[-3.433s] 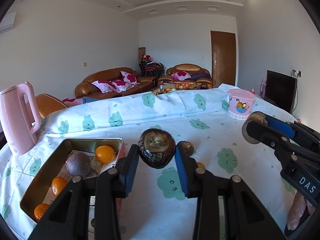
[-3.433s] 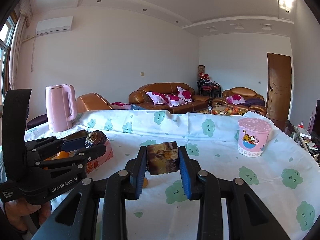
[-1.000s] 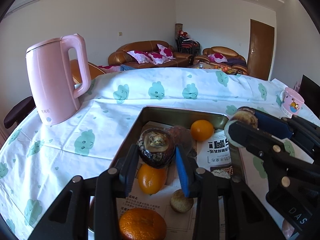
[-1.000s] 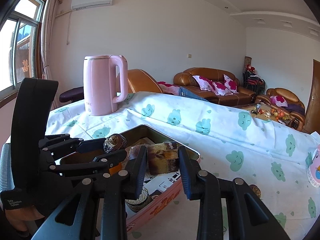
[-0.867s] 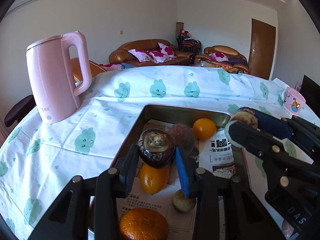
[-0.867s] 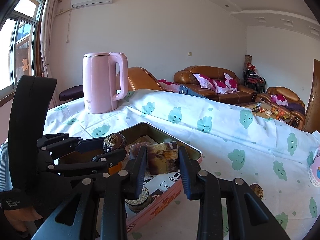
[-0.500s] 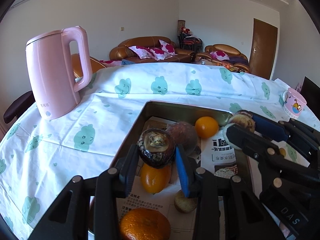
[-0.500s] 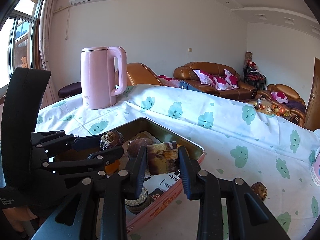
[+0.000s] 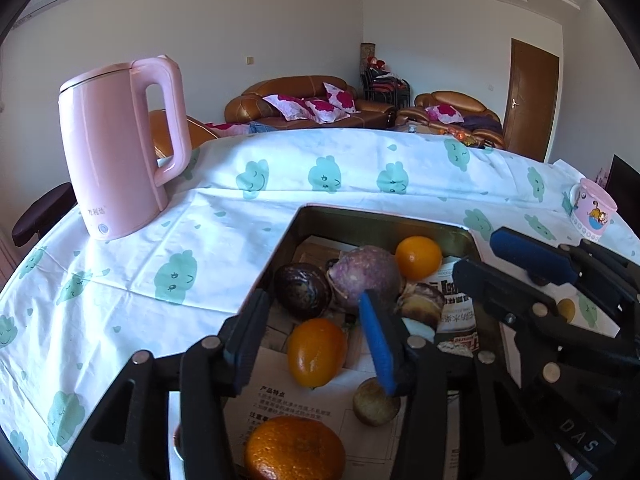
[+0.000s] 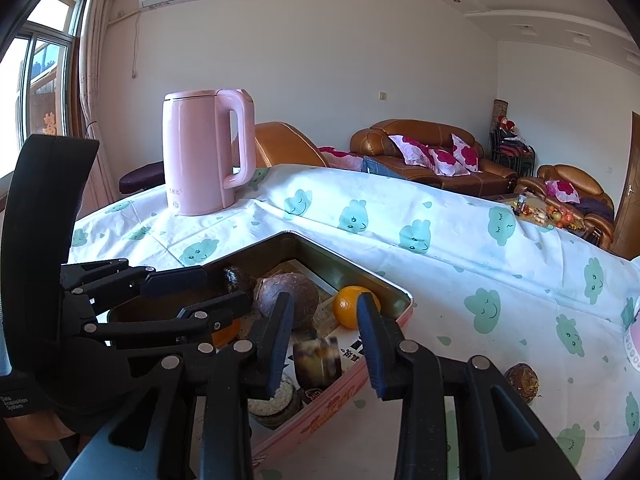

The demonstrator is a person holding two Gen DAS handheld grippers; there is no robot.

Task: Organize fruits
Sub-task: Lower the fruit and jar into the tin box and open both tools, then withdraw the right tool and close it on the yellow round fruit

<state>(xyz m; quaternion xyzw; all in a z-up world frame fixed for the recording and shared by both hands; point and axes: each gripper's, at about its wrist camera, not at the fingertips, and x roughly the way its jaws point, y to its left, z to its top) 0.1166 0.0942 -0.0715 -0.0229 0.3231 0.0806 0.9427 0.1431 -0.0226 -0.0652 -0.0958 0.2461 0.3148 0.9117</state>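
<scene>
Fruits sit in the tin (image 9: 288,236), centre-bottom of both views. Release step: left gripper (image 9: 312,334) and right gripper (image 10: 326,340) jaws have just been opening, nothing between the pads; brown chunk (image 10: 318,362) below right's. Next: fetch brown fruit (image 10: 522,382), lower right.

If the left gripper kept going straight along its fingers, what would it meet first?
Most likely the orange lying between and just beyond the left gripper, whose jaws have just been opening with nothing between the pads. It lies in the metal tin. Depth is hard to judge in this fisheye view.
</scene>
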